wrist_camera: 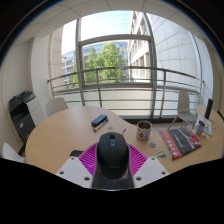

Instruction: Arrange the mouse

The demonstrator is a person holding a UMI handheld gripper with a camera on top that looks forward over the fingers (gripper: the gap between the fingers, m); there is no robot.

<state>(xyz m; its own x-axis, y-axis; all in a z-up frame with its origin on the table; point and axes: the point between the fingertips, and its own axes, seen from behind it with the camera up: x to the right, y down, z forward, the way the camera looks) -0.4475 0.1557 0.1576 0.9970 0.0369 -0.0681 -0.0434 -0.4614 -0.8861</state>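
While between claw (112,165) fingers, mouse (112,152) on table (60,135).

Matt black plastic mouse (112,152), smooth pale wood table (60,135), glossy paper magazine (182,143)

Bright daylight comes through the big windows (108,62) and gives pale glare on the far edge of the table (70,128). Strong fisheye bending curves the window frames.
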